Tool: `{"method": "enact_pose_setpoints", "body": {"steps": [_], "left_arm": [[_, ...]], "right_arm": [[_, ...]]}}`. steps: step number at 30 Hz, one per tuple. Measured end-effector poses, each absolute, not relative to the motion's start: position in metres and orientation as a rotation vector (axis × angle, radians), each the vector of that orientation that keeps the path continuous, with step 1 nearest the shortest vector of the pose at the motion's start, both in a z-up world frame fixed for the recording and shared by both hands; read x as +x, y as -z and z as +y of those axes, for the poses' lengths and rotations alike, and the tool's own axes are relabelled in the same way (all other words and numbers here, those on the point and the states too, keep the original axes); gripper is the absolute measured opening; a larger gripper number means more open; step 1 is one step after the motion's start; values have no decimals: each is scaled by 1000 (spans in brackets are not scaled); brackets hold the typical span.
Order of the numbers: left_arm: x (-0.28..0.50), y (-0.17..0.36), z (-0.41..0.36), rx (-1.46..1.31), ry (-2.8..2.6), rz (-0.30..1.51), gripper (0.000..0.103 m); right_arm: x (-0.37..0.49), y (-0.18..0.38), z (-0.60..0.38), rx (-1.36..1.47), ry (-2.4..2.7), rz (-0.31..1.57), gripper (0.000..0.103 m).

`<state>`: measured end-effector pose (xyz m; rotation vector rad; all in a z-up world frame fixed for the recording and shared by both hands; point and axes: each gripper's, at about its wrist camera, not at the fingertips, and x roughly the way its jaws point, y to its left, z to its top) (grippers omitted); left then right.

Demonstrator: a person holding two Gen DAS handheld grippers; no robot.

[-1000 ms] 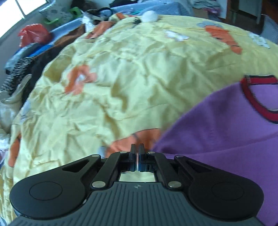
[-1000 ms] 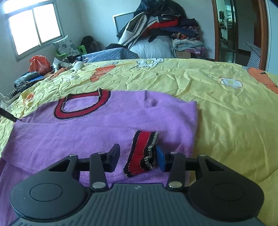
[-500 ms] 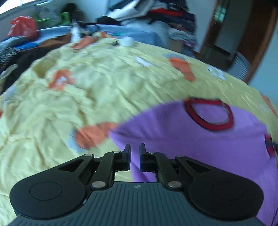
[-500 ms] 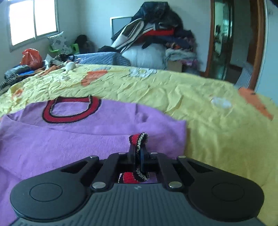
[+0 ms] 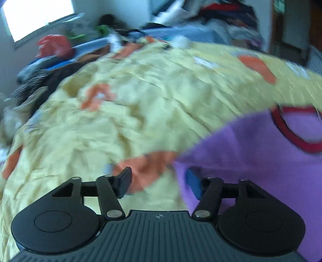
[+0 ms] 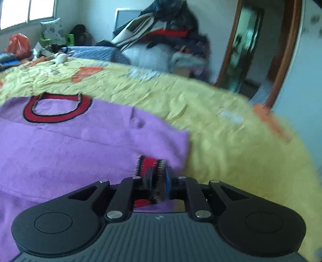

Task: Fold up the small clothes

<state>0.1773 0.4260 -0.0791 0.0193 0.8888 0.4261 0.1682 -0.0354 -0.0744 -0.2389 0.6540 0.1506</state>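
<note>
The left gripper (image 5: 159, 182) has opened wide since half a second ago, when its jaws were nearly together; now they stand well apart with nothing between them, hanging over the left edge of the sweater (image 5: 261, 161) where purple meets the yellow bedspread (image 5: 140, 104). One finger is over an orange patch of the spread, the other, with a blue pad, over the purple cloth. This view is blurred, and the camera has swung back toward the window (image 5: 38, 18).

The right gripper (image 6: 158, 177) still has its jaws pinched on the cuff (image 6: 149, 163), the red-and-black striped end of a sleeve, as it did a moment ago. A second ago those jaws were wide open either side of it. The cuff sits on the sweater's body near its right edge.

There is one sweater, lying flat on the spread with its red collar (image 6: 58, 108) toward the far side of the bed. I count one cuff showing, one collar, two grippers. Behind the bed, one heap of clothes (image 6: 165, 34) is piled against the wall, one red bag (image 6: 18, 44) sits by the window, and one wooden doorway (image 6: 247, 46) stands to the right.
</note>
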Motion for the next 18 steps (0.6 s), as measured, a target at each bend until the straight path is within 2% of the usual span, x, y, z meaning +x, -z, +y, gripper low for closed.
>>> {"method": "enact_pose_setpoints", "body": {"steps": [4, 7, 11, 14, 16, 17, 18], "left_arm": [[145, 59, 419, -170, -261, 817, 44], [123, 58, 379, -110, -151, 791, 46], [109, 85, 341, -65, -93, 842, 47], [99, 99, 335, 16, -142, 812, 61], [93, 104, 347, 33, -222, 809, 67], [89, 107, 357, 1, -235, 802, 78], [86, 108, 365, -36, -235, 800, 80]], "right_arm": [[145, 65, -24, -179, -270, 617, 12], [138, 74, -4, -184, -341, 627, 12], [145, 95, 10, -213, -373, 671, 13], [147, 96, 2, -225, -338, 661, 25], [150, 98, -9, -249, -290, 648, 53], [151, 99, -14, -240, -284, 648, 58], [152, 98, -19, -229, -280, 656, 59]]}}
